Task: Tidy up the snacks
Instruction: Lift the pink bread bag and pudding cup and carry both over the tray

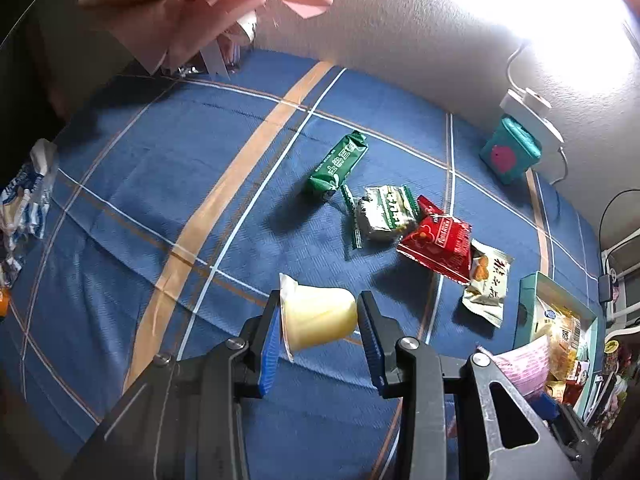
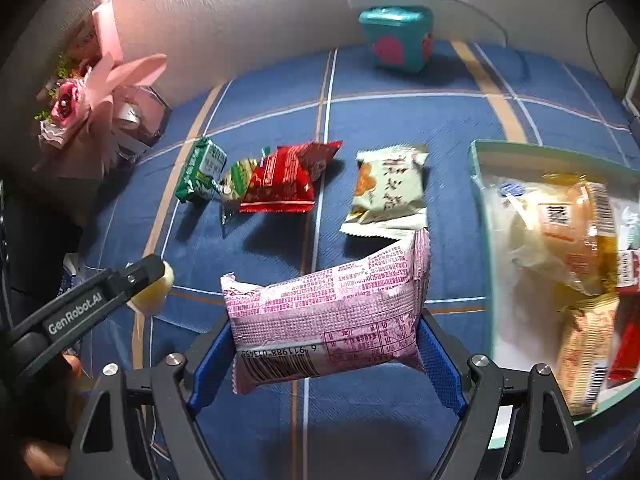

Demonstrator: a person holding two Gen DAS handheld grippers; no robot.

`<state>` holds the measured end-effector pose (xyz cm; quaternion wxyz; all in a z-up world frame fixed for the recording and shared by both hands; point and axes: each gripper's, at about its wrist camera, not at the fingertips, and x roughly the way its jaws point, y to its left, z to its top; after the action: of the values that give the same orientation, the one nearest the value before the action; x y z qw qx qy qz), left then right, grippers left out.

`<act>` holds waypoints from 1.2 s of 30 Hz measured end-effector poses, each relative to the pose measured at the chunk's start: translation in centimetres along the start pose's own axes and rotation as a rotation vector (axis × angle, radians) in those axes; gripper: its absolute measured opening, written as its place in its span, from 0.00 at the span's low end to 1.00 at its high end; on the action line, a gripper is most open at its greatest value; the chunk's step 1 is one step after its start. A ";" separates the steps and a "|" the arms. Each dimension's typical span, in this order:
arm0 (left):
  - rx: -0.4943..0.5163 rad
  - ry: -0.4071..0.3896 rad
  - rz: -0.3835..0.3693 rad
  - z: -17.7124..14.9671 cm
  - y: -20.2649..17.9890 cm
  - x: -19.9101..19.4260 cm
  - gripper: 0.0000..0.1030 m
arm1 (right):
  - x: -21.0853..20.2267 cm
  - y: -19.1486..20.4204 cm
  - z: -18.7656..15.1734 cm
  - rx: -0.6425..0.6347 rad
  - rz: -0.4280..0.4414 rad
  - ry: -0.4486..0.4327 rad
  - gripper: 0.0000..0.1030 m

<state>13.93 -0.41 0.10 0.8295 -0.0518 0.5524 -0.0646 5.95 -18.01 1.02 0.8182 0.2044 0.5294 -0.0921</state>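
Left wrist view: the left gripper (image 1: 320, 322) pinches a pale yellow jelly cup (image 1: 318, 316) lying sideways between its blue pads. Beyond it on the blue plaid cloth (image 1: 160, 168) lie a green packet (image 1: 339, 163), a red packet (image 1: 438, 246) and a beige packet (image 1: 486, 282). The right gripper (image 2: 326, 334) clamps a pink packet (image 2: 326, 314) (barcode facing the camera), beside the teal box (image 2: 480, 184) of snacks.

Black left gripper (image 1: 320, 320) and right gripper (image 2: 326, 344), blue ribbed pads (image 1: 270, 354), silver screws, white "GenRobot.AI" lettering — bare fingers (image 2: 74, 364).
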 end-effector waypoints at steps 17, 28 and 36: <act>0.126 -0.119 -0.068 -2.3 -7.4 -5.3 0.37 | -6.6 -5.8 -0.6 0.059 -0.027 -0.114 0.84; 0.246 -0.142 -0.156 -4.5 -13.6 -7.2 0.37 | -11.2 -12.9 0.0 0.191 -0.087 -0.203 0.84; 0.339 -0.114 -0.228 -6.8 -17.9 -7.5 0.37 | -13.5 -17.9 -0.4 0.293 -0.125 -0.253 0.84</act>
<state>3.91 -16.94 7.11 0.8436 0.0226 0.4762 -0.2470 -6.69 -34.86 8.83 0.8323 0.2747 0.4152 -0.2436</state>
